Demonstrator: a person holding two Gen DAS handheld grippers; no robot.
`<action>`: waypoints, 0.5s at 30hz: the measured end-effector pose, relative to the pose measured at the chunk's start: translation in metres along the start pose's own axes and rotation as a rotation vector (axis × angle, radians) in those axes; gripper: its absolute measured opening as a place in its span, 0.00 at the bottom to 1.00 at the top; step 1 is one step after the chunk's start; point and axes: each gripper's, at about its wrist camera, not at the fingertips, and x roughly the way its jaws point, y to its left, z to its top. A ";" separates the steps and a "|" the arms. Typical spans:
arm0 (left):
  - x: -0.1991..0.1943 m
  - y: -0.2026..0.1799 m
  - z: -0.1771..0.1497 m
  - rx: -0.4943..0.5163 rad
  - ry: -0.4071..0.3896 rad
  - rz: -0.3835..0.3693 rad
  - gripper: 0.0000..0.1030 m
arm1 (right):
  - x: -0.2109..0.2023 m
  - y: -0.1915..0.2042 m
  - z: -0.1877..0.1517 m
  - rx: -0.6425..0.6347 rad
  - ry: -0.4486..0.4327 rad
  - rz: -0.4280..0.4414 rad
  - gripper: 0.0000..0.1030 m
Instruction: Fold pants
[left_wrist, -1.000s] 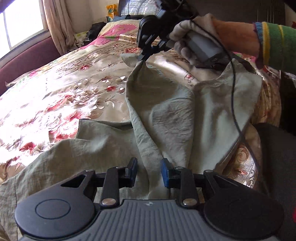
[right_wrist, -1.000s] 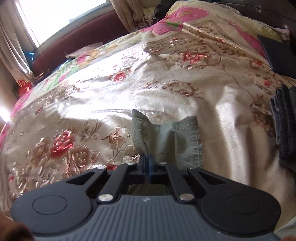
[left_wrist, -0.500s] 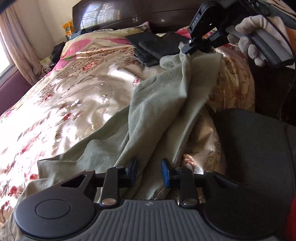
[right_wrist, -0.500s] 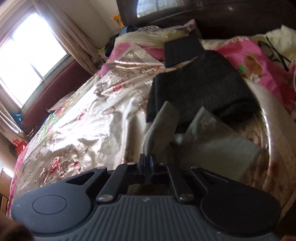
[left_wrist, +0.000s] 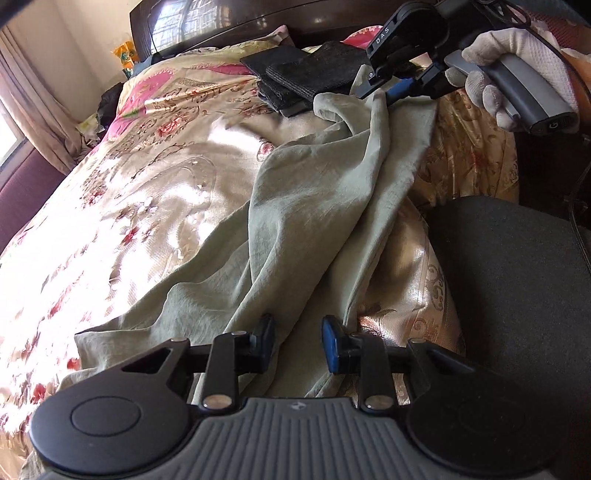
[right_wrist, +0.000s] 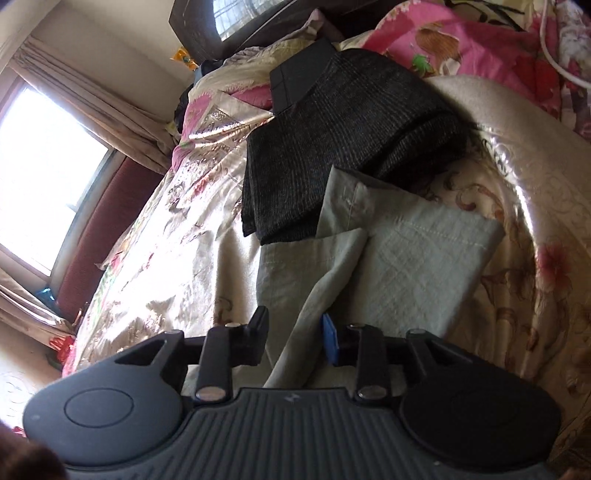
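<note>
Pale green pants (left_wrist: 314, 206) lie crumpled along the near right side of a floral bedspread (left_wrist: 147, 192). My left gripper (left_wrist: 297, 341) is open low over the near part of the pants, with cloth between its jaws. My right gripper (left_wrist: 384, 94) is at the far end, by the leg cuff. In the right wrist view my right gripper (right_wrist: 293, 338) is open, and a fold of the pants (right_wrist: 406, 258) runs loosely between its jaws.
A stack of dark folded garments (right_wrist: 343, 147) sits just beyond the pants' cuff, also seen in the left wrist view (left_wrist: 310, 77). A dark cushioned seat (left_wrist: 517, 295) is at the bed's right edge. Pink pillows (right_wrist: 461, 40) and a dark headboard (left_wrist: 258, 18) lie behind.
My right gripper carried the pant leg toward the dark stack at the head of the bed, lowered it, and opened. My left gripper stayed open over the near cloth.
</note>
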 end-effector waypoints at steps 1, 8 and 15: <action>0.001 0.001 0.001 0.004 0.002 0.000 0.41 | 0.002 0.001 0.002 0.000 0.001 0.000 0.09; -0.024 0.018 0.013 -0.001 -0.064 0.036 0.40 | -0.046 0.036 0.028 -0.020 -0.151 0.223 0.03; -0.008 0.003 0.001 0.005 -0.017 -0.030 0.40 | -0.049 -0.007 0.001 -0.036 -0.093 0.034 0.05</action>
